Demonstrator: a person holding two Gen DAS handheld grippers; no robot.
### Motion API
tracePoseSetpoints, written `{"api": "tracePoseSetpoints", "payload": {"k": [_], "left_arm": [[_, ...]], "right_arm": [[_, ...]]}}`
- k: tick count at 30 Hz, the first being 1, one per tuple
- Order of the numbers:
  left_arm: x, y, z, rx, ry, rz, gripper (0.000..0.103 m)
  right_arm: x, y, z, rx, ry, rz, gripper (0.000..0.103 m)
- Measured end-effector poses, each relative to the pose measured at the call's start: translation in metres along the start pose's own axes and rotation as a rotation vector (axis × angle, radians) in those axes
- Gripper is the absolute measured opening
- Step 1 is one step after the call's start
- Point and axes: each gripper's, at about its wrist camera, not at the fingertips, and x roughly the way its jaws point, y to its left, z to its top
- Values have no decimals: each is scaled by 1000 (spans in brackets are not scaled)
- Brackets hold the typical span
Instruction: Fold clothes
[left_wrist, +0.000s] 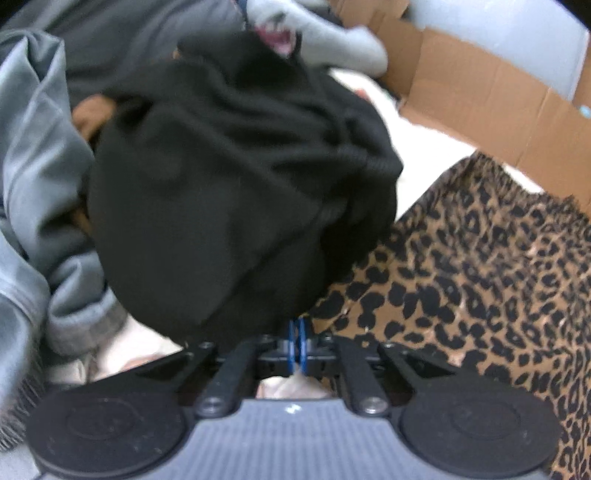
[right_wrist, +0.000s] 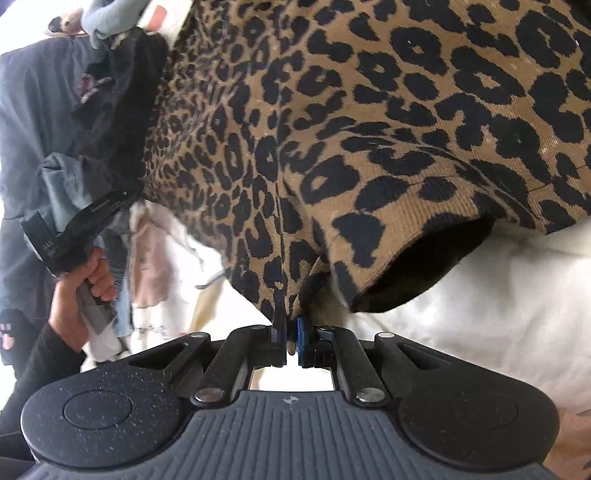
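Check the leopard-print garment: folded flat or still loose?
Loose. The leopard-print garment hangs bunched from the right gripper, jaws pinching its edge, a sleeve opening gaping and creases across the fabric.

We look down from each wrist, close over cloth — both views share the leopard-print garment (left_wrist: 480, 266) (right_wrist: 369, 110).

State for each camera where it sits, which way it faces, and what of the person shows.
Left wrist: on the left tongs, looking forward and down at a black garment they pinch; no body shows.
Right wrist: on the right tongs, looking forward and down at the leopard-print garment they pinch; the left hand shows.
Shared: the leopard-print garment, the black garment.
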Motion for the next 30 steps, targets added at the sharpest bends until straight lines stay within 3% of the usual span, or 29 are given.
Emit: {"api": "tracePoseSetpoints", "payload": {"k": [2, 4, 6, 8, 20, 30], "left_arm": [[-1, 0, -1, -13, 14, 3, 14], [-8, 0, -2, -19, 17, 2, 25], [-16, -2, -2, -17, 21, 10, 26], [-25, -6, -1, -12, 20, 13, 29], [-74, -76, 19, 149, 71, -51, 34], [-77, -153, 46, 238, 82, -132, 35]], "right_arm": [[-3, 3, 2, -27, 6, -7, 6], [-9, 7, 4, -64, 14, -20, 13], [-18, 10, 6, -88, 16, -22, 24], [-30, 10, 11, -110, 14, -19, 28], [-94, 2, 10, -199, -97, -36, 28], [-163, -23, 22, -178, -329, -46, 28]]}}
